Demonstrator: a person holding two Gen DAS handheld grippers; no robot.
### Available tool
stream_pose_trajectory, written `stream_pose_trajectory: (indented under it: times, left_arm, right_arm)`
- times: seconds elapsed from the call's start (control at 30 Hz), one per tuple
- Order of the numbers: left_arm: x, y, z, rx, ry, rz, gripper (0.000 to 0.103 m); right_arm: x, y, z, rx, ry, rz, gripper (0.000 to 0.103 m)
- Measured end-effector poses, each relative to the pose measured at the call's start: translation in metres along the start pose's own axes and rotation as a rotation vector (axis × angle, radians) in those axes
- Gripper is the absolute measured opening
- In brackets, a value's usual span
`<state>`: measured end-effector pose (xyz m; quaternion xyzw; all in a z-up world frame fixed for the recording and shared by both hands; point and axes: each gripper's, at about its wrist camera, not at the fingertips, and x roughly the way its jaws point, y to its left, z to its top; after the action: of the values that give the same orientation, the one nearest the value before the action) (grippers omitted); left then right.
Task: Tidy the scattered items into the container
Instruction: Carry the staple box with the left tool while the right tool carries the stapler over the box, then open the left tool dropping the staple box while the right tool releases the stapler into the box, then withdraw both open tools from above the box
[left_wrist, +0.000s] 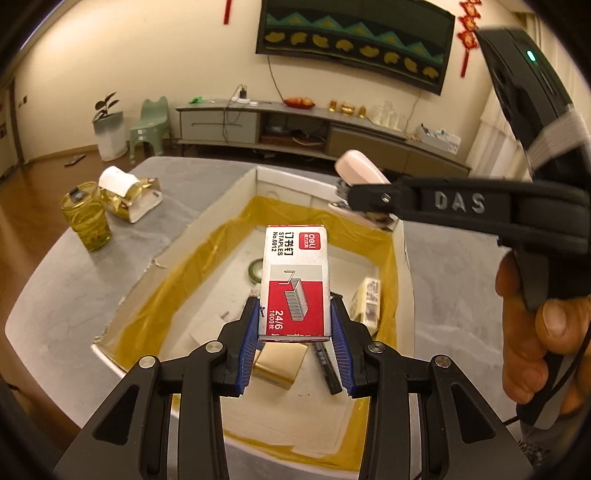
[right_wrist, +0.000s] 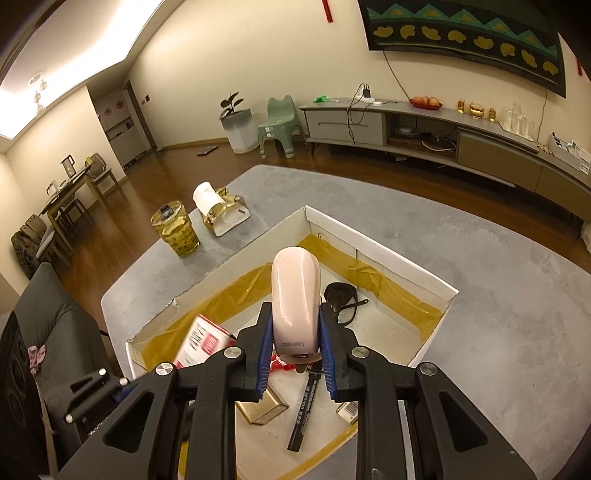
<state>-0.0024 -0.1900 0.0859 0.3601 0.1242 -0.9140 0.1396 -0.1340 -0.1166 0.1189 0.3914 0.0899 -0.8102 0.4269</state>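
Staples sit clamped between the left fingers, the box held flat with its long axis running straight out ahead, directly above the open box. The left gripper only needs to go down and let go. The right gripper is closed on a pink stapler, nose pointing forward, also hanging over the box, nearer its far corner. Inside already lie a marker, a gold block, sunglasses and a tape roll. The grey counter carries a jar and tissue holder well apart; a living room lies beyond.
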Motion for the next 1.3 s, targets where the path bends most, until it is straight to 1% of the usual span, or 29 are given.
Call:
stream_pose_trajectory:
  times: [0.13,0.43,0.67,0.73,0.8,0.83,0.87,0.93,1.1,1.17,1.23,1.3]
  left_arm:
    - [0.009,-0.003,0.002,0.004,0.027,-0.008,0.039]
    - [0.027,-0.007,0.016,-0.039,0.093,-0.093,0.039]
    - [0.036,-0.014,0.021,-0.021,0.102,-0.086,0.039]
    - [0.042,-0.014,0.021,-0.016,0.112,-0.080,0.039]
    - [0.051,-0.017,0.018,0.013,0.145,-0.054,0.040]
    - [0.056,-0.018,0.017,0.027,0.178,-0.035,0.043]
    - [0.058,-0.017,0.015,0.032,0.201,-0.025,0.048]
    - [0.056,-0.009,0.014,0.006,0.206,-0.039,0.049]
    - [0.036,0.025,0.015,-0.120,0.192,-0.044,0.050]
    - [0.027,0.037,0.014,-0.162,0.185,-0.047,0.050]
    - [0.017,0.042,0.011,-0.173,0.175,-0.038,0.050]
    - [0.007,0.040,0.007,-0.163,0.164,-0.034,0.050]
  right_arm:
    - [0.014,0.001,0.002,-0.007,0.029,-0.001,0.025]
    - [0.036,-0.009,0.013,-0.033,0.074,-0.016,0.025]
    - [0.048,-0.012,0.016,-0.046,0.102,-0.007,0.025]
    - [0.055,-0.016,0.016,-0.031,0.108,0.013,0.025]
    - [0.060,-0.024,0.016,0.007,0.105,0.055,0.033]
    - [0.062,-0.030,0.015,0.035,0.106,0.077,0.050]
    - [0.061,-0.035,0.014,0.056,0.103,0.082,0.062]
    - [0.054,-0.043,0.014,0.080,0.083,0.078,0.062]
    - [0.028,-0.055,0.015,0.153,0.040,0.135,0.063]
    - [0.021,-0.056,0.015,0.168,0.032,0.144,0.063]
    - [0.015,-0.056,0.013,0.175,0.027,0.143,0.063]
    - [0.010,-0.053,0.011,0.172,0.026,0.141,0.064]
